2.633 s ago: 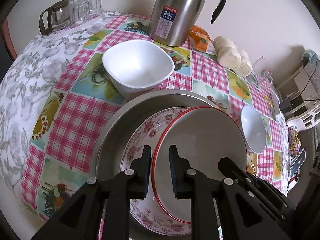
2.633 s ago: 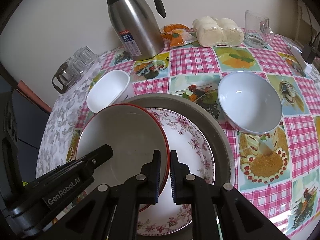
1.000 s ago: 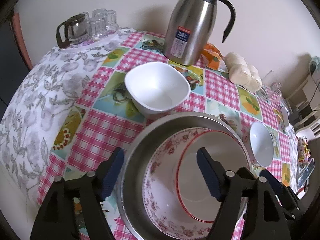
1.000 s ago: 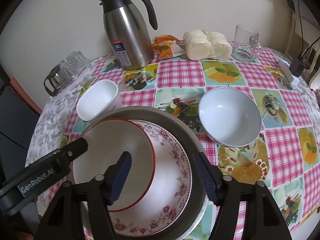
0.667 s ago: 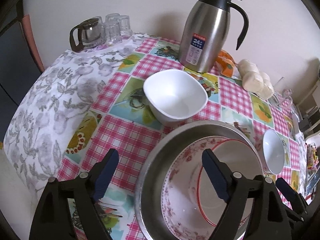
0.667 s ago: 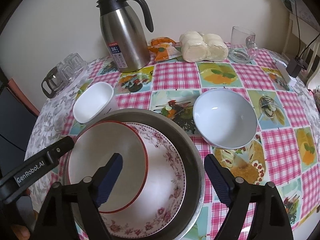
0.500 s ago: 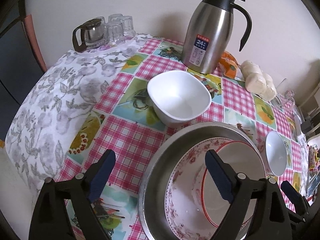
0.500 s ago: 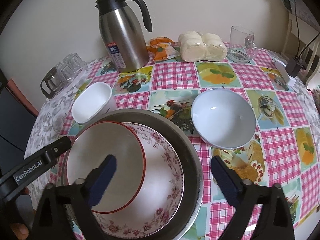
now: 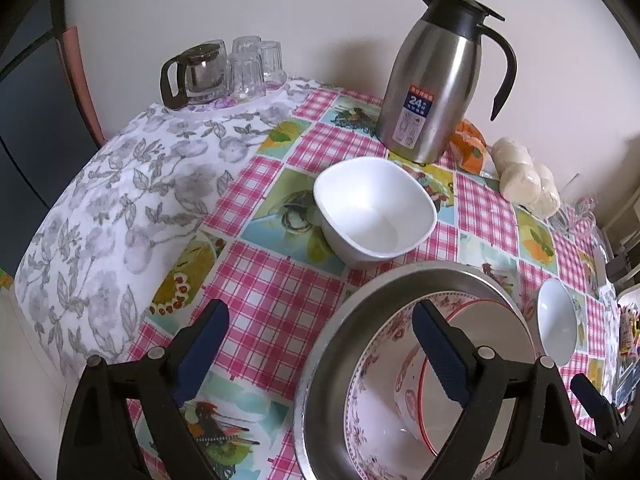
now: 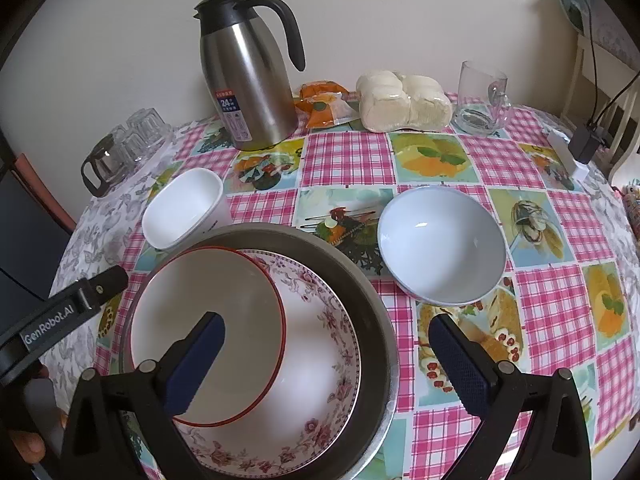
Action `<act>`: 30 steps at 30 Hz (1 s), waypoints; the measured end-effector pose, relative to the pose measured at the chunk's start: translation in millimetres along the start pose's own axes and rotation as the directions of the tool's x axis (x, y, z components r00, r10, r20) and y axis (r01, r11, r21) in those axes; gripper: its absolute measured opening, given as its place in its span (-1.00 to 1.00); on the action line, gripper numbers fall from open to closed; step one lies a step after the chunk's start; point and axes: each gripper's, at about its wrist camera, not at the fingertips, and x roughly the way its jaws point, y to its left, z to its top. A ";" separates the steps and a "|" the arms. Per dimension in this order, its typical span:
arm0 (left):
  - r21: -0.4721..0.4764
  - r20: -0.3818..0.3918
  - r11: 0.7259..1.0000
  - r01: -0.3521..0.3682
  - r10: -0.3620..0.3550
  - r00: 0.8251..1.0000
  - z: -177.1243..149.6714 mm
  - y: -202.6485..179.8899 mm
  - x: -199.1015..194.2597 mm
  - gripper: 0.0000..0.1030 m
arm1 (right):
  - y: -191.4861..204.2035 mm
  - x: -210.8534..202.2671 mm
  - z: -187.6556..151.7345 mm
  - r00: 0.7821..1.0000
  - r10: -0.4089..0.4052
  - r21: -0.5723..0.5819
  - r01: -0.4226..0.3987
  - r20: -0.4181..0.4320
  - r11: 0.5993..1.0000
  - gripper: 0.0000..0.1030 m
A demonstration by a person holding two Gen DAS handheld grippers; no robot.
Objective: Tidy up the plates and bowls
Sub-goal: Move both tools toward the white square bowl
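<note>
A red-rimmed white bowl (image 10: 208, 312) lies tilted inside a floral bowl (image 10: 320, 344), which sits in a steel pan (image 10: 360, 280). My right gripper (image 10: 326, 322) hovers over them, its jaws opening wide; the bowls lie below, untouched by the pads. My left gripper (image 9: 316, 316) is also opening, over the tablecloth and the steel pan's (image 9: 400, 280) left rim, with nothing held. A white square bowl (image 9: 374, 208) stands behind the pan, and a pale blue round bowl (image 10: 442, 244) stands to its right.
A steel thermos jug (image 10: 248, 76) stands at the back by the wall. A glass teapot and tumblers (image 9: 216, 72) are at the back left, a bag of buns (image 10: 404, 96) and a glass mug (image 10: 480, 96) at the back right. The table (image 9: 80, 220) falls away at the left.
Both grippers were nearly shut at the red-rimmed bowl's rim, then opened wide and let it go. The bowl now rests in the floral bowl. The left gripper has drawn back to the left.
</note>
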 end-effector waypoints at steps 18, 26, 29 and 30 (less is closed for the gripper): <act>-0.045 0.047 0.996 0.074 -0.072 0.996 23.2 11.7 2.9 0.89 | 0.5 -9.1 6.6 0.996 0.031 0.021 -0.033 0.080 0.999 1.00; -0.062 0.124 0.987 0.150 -0.141 0.982 39.2 18.7 10.8 0.90 | 10.0 -7.8 15.8 0.994 0.047 0.032 -0.050 0.098 0.998 1.00; -0.077 0.131 0.982 0.175 -0.164 0.978 46.9 24.0 17.6 0.91 | 15.2 -3.5 21.8 0.995 0.057 0.023 -0.059 0.085 0.998 1.00; -0.086 0.132 0.979 0.186 -0.174 0.976 49.3 26.0 20.7 0.91 | 16.6 -1.9 24.6 0.995 0.064 0.021 -0.065 0.079 0.998 1.00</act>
